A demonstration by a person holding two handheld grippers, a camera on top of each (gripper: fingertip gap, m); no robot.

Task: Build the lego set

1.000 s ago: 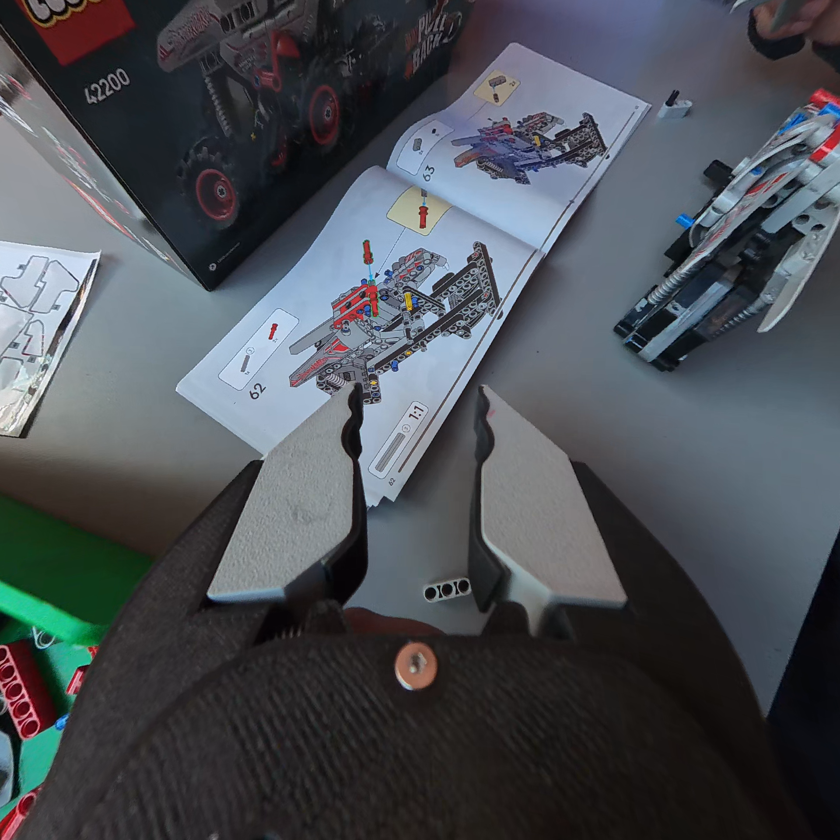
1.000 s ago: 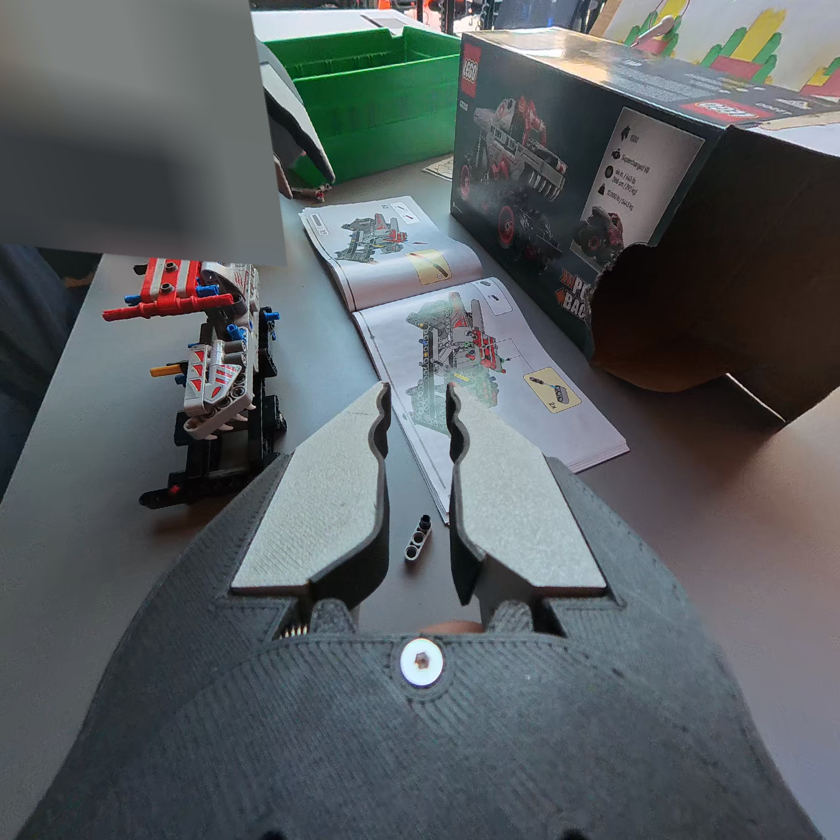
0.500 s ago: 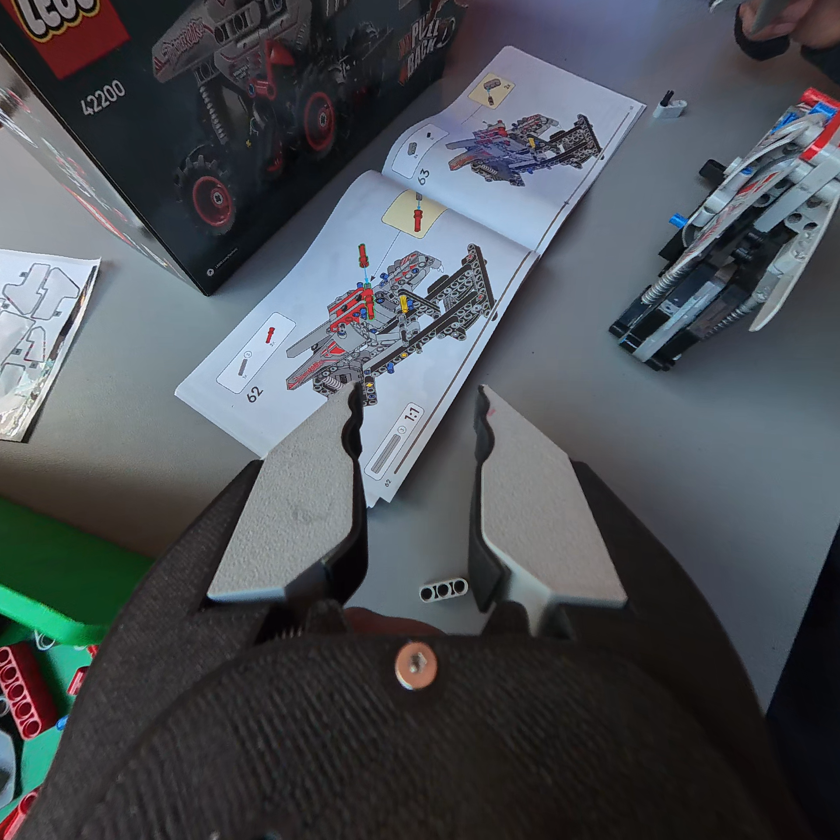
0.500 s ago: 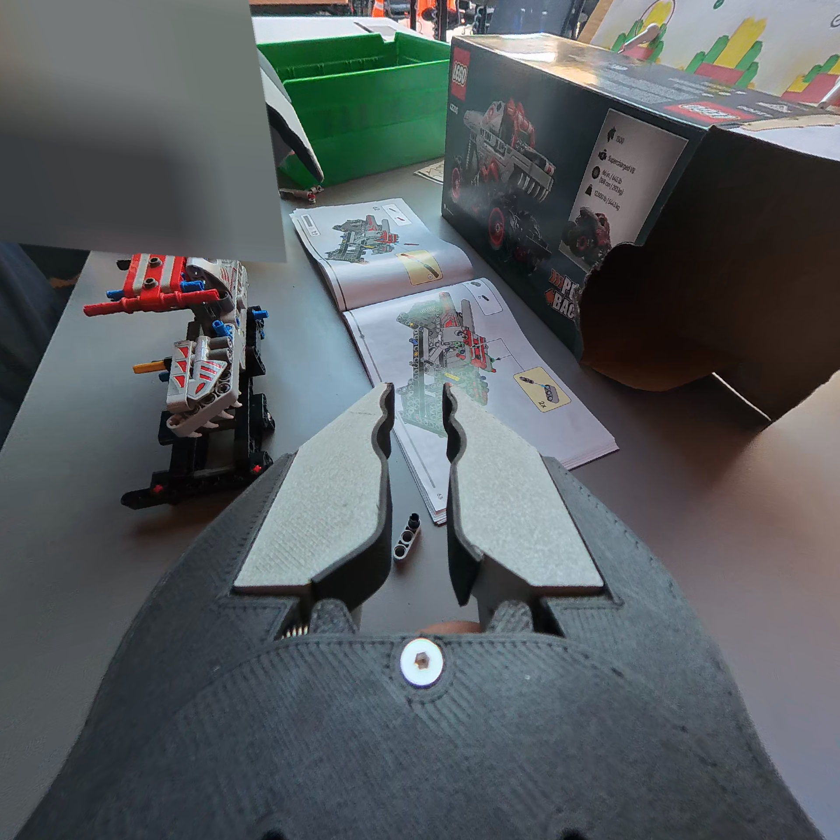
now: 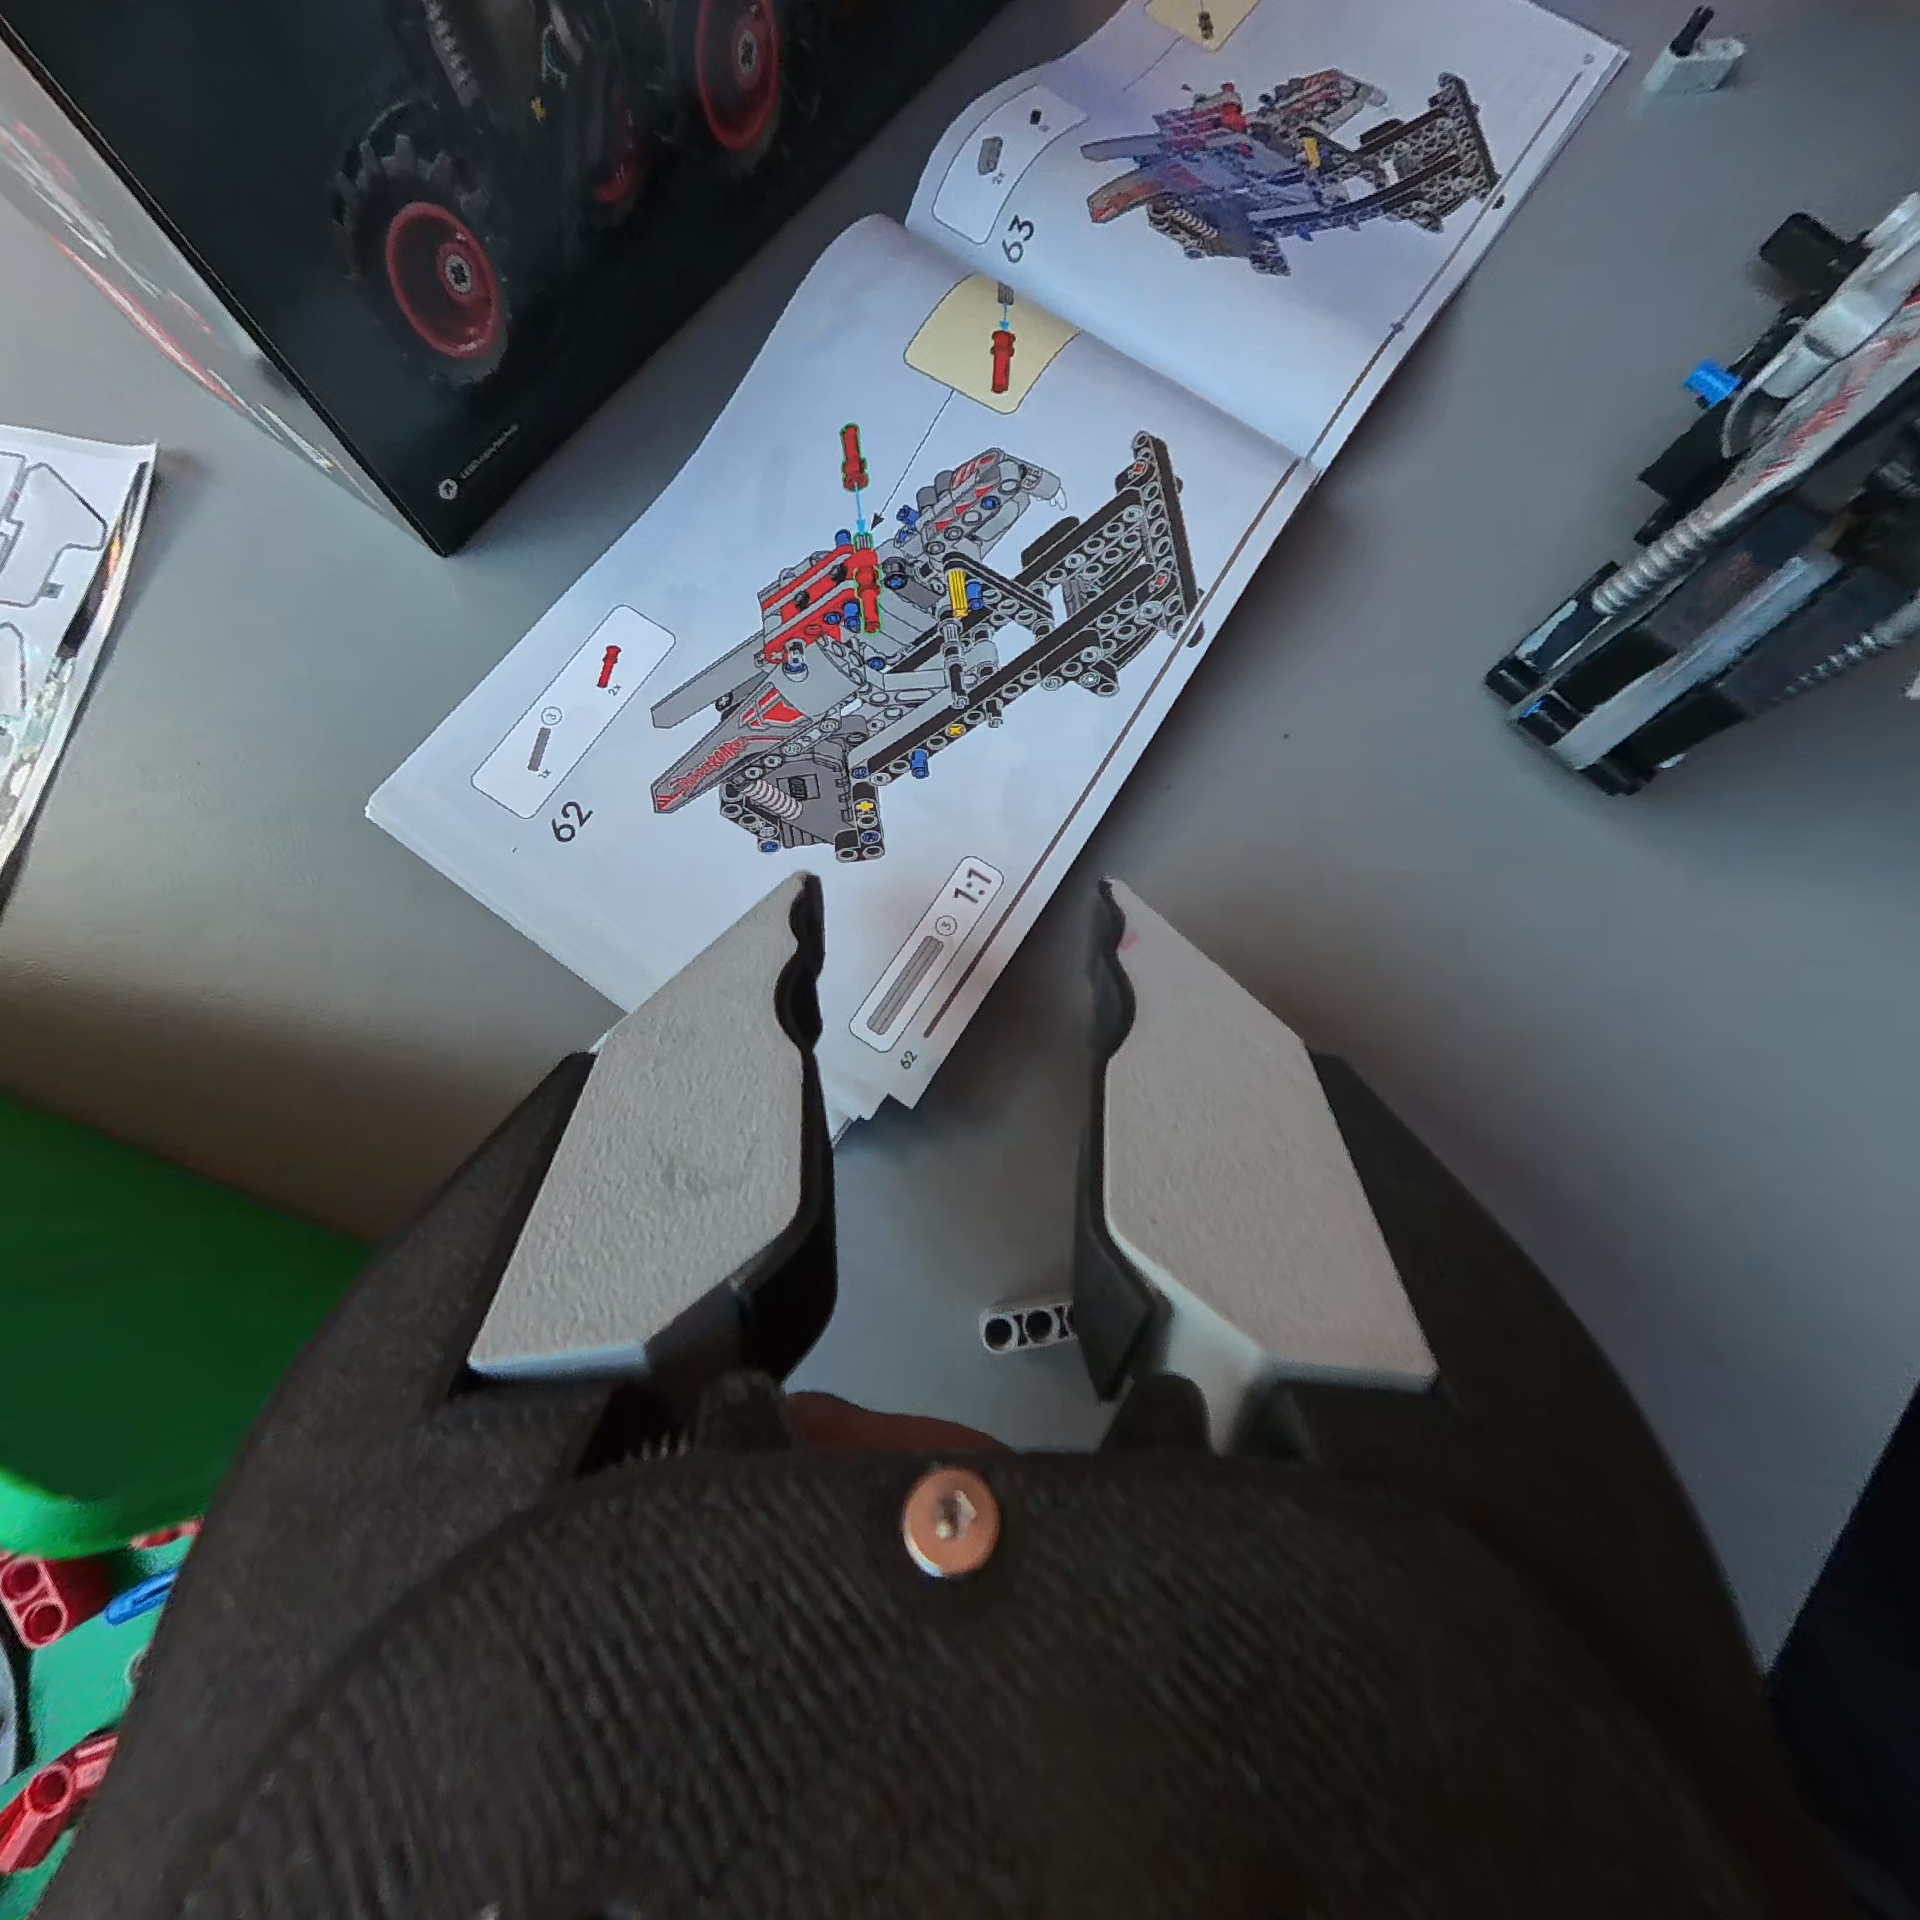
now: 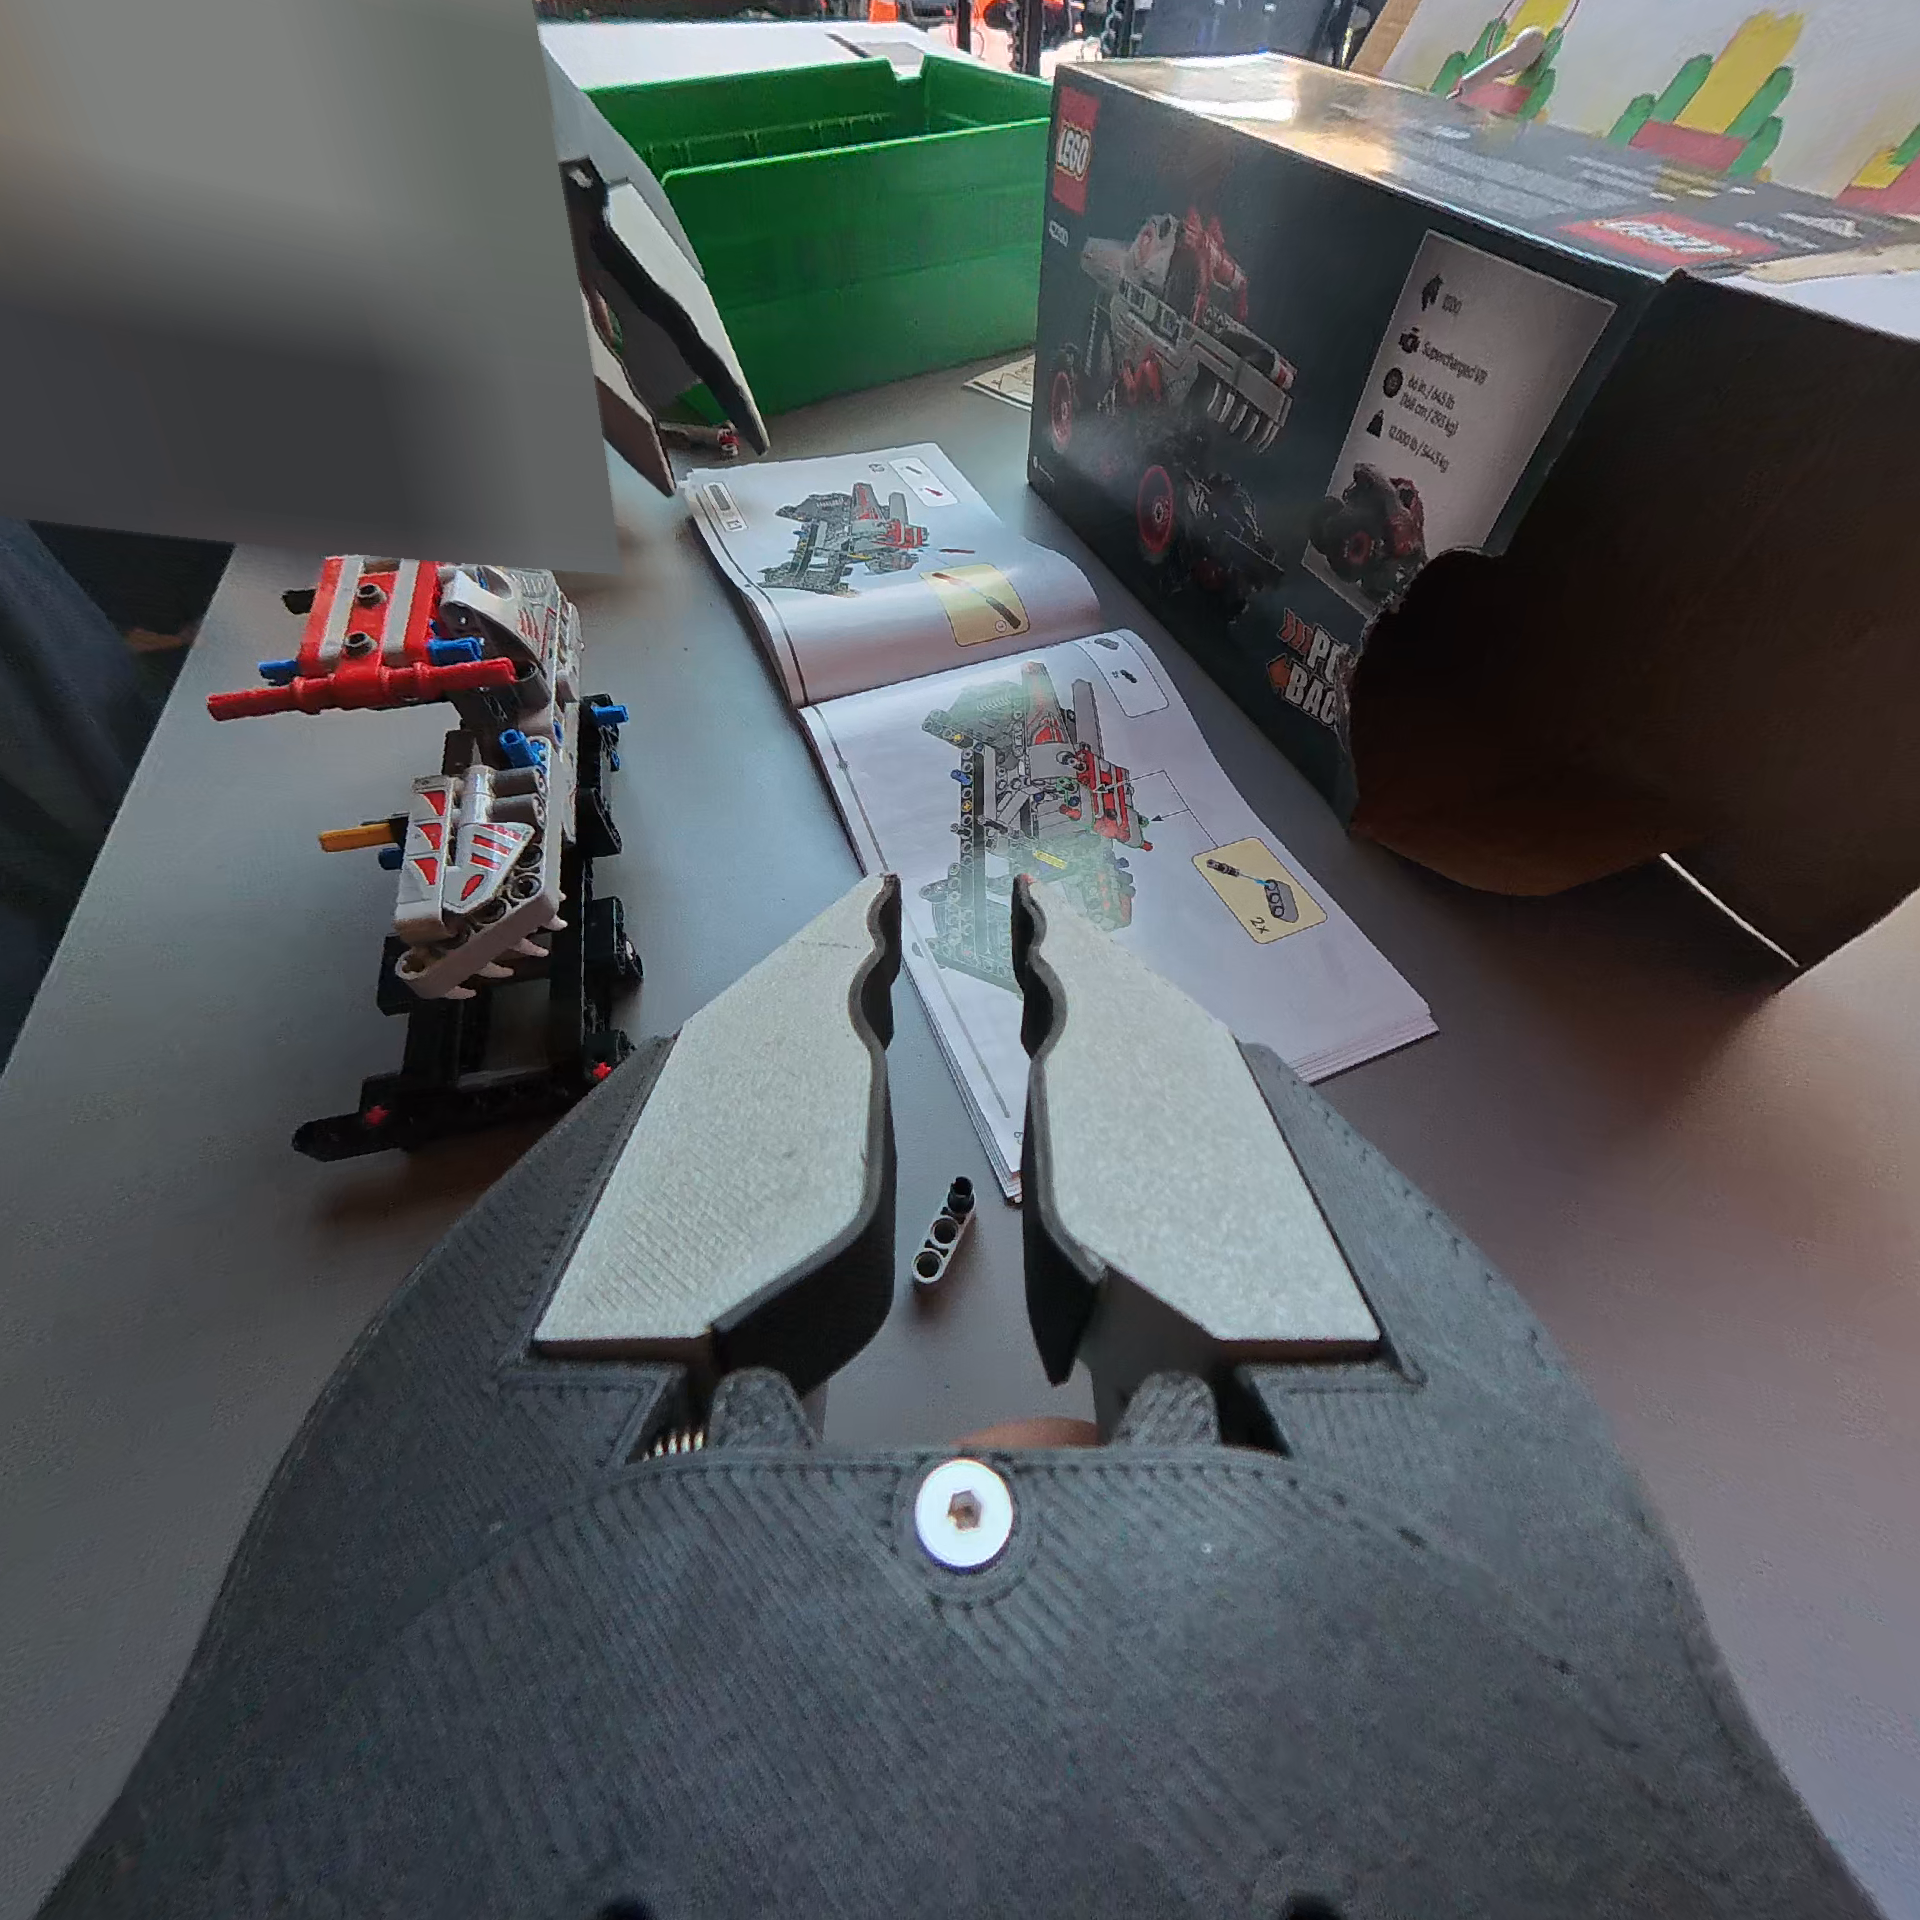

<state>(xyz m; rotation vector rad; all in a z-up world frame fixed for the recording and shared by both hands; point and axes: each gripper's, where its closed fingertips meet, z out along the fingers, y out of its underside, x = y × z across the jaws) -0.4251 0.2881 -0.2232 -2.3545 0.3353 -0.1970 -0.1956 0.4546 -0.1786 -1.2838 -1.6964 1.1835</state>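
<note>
My left gripper (image 5: 956,914) is open and empty above the near corner of the open instruction booklet (image 5: 935,582). A small grey three-hole beam (image 5: 1023,1327) lies on the table below its jaws. My right gripper (image 6: 956,914) is open with a narrow gap, empty, over the booklet's edge (image 6: 1195,914). A small grey beam with a black pin (image 6: 943,1231) lies on the table between its fingers. The part-built truck chassis, black, grey and red, stands left of it (image 6: 478,862) and shows at the right in the left wrist view (image 5: 1745,520).
The dark set box (image 6: 1351,343) lies behind the booklet, its end torn open. A green parts bin (image 6: 831,208) stands at the back; its edge with red pieces shows lower left (image 5: 94,1351). A sticker sheet (image 5: 52,623) lies left. A small white piece (image 5: 1694,57) lies far right. Measured from the fingertips, the small white piece (image 5: 1694,57) is 7 cm or so from the right gripper and 30 cm from the left. It turns up in the right wrist view (image 6: 937,1200) as well.
The left gripper has moved forward and lower toward the booklet. The right gripper has drifted slightly, so the small beam sits farther back between its fingers. Both stay open.
</note>
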